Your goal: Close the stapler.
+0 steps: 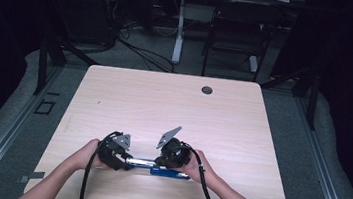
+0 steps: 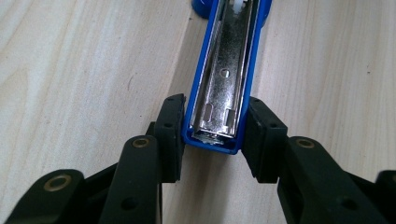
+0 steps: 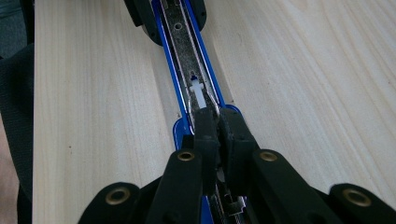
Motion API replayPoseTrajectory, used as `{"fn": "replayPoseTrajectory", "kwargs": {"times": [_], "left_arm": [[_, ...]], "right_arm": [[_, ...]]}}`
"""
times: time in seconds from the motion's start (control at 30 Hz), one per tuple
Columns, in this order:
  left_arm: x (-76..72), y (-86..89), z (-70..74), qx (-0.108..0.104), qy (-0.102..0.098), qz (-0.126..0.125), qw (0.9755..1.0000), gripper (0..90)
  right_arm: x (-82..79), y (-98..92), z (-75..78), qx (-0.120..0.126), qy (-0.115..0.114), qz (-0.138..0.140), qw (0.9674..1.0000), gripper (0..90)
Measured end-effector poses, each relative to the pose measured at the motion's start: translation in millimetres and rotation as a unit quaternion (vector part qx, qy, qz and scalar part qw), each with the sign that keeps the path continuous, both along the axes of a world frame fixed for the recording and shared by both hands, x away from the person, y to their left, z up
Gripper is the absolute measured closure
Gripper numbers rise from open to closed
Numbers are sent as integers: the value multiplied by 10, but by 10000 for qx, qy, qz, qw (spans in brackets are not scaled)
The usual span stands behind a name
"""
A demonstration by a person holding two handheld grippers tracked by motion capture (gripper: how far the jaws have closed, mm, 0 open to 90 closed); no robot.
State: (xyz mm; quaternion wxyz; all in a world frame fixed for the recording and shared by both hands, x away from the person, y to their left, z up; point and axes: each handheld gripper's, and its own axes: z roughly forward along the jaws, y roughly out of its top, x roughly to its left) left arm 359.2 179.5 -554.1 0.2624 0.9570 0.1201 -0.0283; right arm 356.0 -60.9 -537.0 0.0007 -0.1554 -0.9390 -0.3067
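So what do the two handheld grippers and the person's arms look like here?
Both the left gripper and the right gripper are black, each topped by a grey three-cornered plate and trailing a black cable. Their blocky black fingers have brass-ringed pivots. The forearms are bare, no sleeves in view.

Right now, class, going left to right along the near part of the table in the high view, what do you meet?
Left hand → left gripper → blue stapler → right gripper → right hand.

stapler (image 1: 156,167) on table (image 1: 174,104), between hand-held grippers
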Motion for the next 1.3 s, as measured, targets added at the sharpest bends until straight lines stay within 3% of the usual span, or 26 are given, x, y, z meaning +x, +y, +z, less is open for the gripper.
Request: {"fn": "replayPoseTrajectory", "kwargs": {"times": [0.07, 0.23, 0.63, 0.67, 0.73, 0.77, 1.0, 1.3], "left_arm": [[-3, 6, 19, 44, -33, -53, 10000, 634], [6, 52, 78, -213, -6, -120, 9997, 635], [-19, 83, 216, -438, -215, -133, 9987, 632], [-21, 82, 212, -539, -179, -130, 9983, 631], [-24, 85, 236, -475, -236, -142, 9985, 631], [-22, 85, 225, -607, -189, -149, 9979, 631], [-36, 80, 271, -753, -238, -129, 9968, 632], [-42, 68, 322, -750, -268, -154, 9967, 630]], "right_arm": [[-4, 3, 2, 0, -14, -5, 10000, 864], [-10, 4, 8, 23, -6, -6, 10000, 861], [-25, 6, 26, 81, -33, -51, 9999, 855], [-26, 4, 30, 94, -23, -54, 9999, 854], [-27, 2, 35, 113, -27, -58, 9999, 855], [-27, 0, 37, 132, -23, -65, 9999, 854], [-42, 9, 54, 177, 15, -34, 9998, 855], [-41, 0, 62, 246, 0, -59, 9997, 854]]}}
